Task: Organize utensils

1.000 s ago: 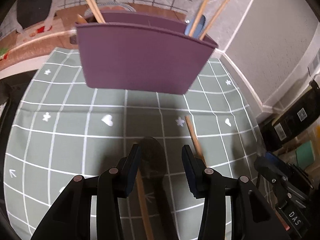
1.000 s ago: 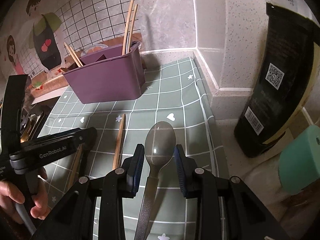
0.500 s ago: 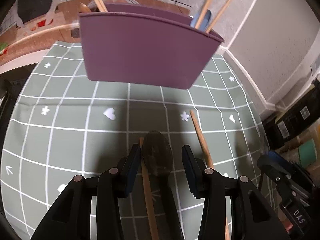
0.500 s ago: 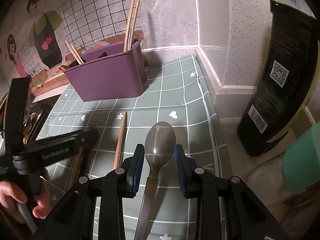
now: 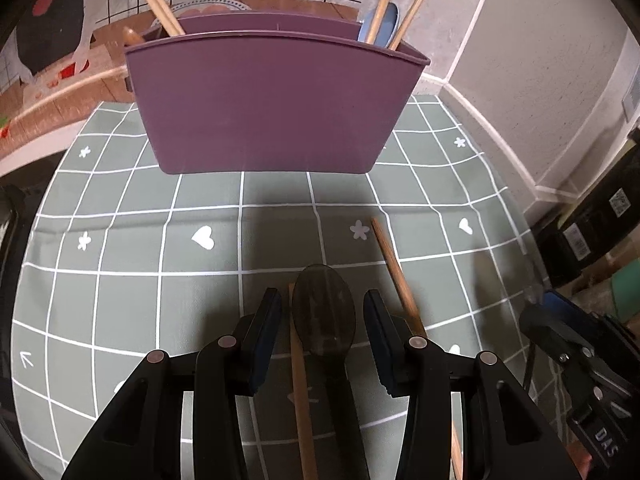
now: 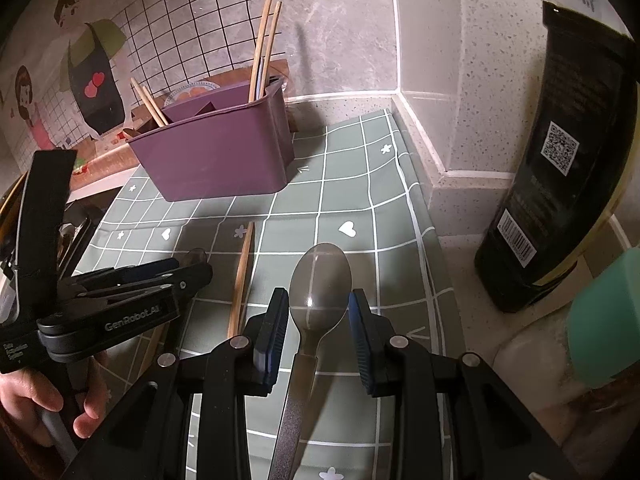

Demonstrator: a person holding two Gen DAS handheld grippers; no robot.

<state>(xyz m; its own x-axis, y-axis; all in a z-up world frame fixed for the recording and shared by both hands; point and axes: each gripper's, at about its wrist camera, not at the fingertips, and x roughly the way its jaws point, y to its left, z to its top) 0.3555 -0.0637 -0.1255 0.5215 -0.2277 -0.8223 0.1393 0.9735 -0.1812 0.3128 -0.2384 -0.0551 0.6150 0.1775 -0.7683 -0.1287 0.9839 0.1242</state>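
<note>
A spoon point(image 6: 320, 284) is seen between the right gripper point(image 6: 319, 322) jaws, and another spoon point(image 5: 323, 310) between the left gripper point(image 5: 322, 330) jaws; contact cannot be told. The purple caddy point(image 5: 268, 104) stands at twelve o'clock.

Dim corner, grey speckled walls point(image 6: 472, 80), grid-tile backsplash point(image 6: 192, 20), maybe stone.

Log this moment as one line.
left tool: holds dark spoon | right tool: holds steel spoon | purple caddy: ahead, chopsticks inside | chopsticks: two on mat
</note>
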